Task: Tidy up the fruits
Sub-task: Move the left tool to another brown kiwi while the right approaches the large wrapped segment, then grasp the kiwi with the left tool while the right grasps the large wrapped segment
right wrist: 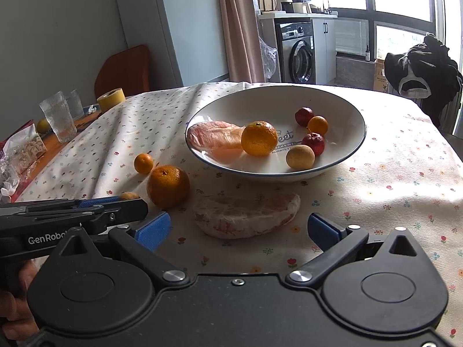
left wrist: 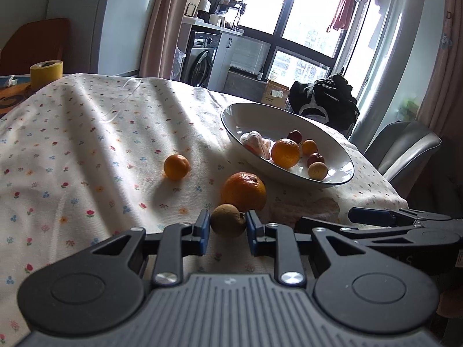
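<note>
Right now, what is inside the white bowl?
The white bowl holds a wrapped pomelo wedge, an orange, a small orange fruit, two red fruits and a yellowish one. Anything beneath them is hidden.

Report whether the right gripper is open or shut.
Open. The right gripper's blue pads sit far apart on either side of the wrapped pomelo wedge, not touching it.

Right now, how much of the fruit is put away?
Six pieces lie in the white blue-rimmed bowl. The left gripper brackets a small brown round fruit, not visibly squeezed. The open right gripper faces a wrapped pink pomelo wedge. The big orange and small orange wait.
</note>
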The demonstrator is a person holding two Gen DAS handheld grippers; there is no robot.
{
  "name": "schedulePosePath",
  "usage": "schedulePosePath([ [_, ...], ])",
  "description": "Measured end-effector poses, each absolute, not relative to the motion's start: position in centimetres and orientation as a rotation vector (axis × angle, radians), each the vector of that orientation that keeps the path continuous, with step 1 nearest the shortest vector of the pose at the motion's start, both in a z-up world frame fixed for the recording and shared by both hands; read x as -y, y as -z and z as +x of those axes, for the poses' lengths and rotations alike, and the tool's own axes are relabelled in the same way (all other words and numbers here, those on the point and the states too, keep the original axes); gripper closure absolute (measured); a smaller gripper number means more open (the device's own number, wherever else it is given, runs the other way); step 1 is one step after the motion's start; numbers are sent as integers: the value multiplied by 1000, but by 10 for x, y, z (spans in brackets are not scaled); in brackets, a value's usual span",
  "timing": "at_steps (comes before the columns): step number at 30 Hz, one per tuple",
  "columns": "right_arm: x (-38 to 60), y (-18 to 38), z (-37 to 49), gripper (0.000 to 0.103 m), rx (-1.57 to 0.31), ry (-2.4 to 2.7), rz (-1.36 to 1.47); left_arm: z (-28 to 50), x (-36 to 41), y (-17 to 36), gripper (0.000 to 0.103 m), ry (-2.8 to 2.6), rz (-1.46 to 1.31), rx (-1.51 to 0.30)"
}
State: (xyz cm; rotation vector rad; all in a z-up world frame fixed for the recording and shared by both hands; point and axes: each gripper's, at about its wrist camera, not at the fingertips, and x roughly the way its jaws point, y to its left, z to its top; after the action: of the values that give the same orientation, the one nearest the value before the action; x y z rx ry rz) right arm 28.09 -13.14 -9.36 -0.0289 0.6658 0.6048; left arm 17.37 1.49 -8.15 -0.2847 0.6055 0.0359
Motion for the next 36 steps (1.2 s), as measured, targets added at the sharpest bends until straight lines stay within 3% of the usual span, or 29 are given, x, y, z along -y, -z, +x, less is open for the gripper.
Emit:
schedulePosePath([
  [22, 99, 105, 297, 0, -656, -539, -169, 158, -46, 80, 78, -83, -339, -580],
  [26, 100, 103, 295, 11, -646, -530, -185, 155, -47, 78, 78, -93, -336, -574],
  [36, 111, 92, 283, 13, -645, -571, -178, 151, -44, 69, 78, -92, -332, -554],
])
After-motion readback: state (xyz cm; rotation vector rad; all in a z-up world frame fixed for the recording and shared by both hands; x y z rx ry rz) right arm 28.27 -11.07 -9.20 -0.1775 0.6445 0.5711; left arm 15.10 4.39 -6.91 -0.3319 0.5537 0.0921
